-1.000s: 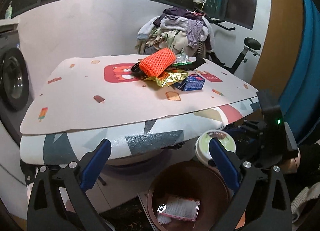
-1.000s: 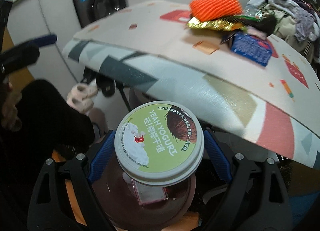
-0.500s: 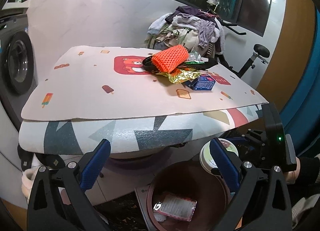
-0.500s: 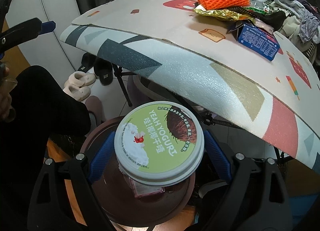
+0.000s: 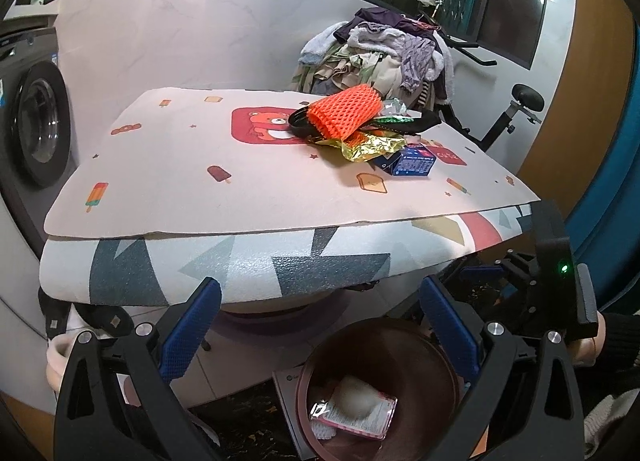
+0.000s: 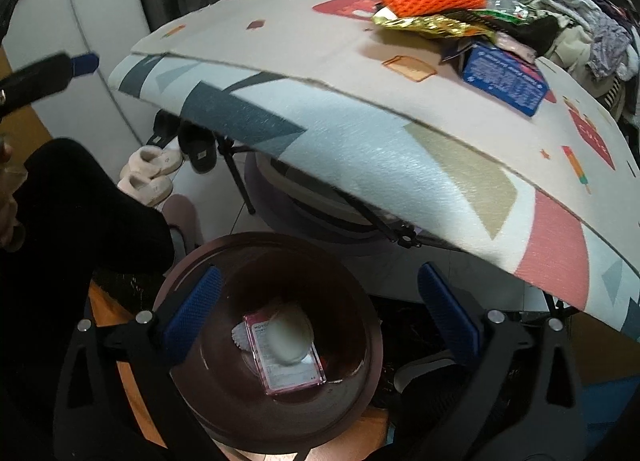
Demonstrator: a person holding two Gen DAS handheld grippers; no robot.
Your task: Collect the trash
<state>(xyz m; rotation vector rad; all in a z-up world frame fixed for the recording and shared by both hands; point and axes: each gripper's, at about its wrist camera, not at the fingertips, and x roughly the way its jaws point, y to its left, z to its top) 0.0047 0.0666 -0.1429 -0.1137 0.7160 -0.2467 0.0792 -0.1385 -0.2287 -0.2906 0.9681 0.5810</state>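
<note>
Released since the earlier frames, the yogurt cup [image 6: 289, 336] now lies inside the brown bin [image 6: 360, 325] at the lower centre of the right wrist view, on a pink packet [image 6: 294, 375]. Both the right gripper [image 6: 320, 301] and the left gripper [image 5: 320, 321] have their jaws wide apart, holding nothing. On the table [image 5: 240, 189] in the upper right remain an orange net [image 5: 344, 111], gold wrapper [image 5: 372, 146] and blue box [image 5: 412, 165].

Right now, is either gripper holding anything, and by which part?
Nothing is held. The right gripper hangs with jaws open above the round brown bin, where the pale yogurt cup lies; the left gripper is open too.
</note>
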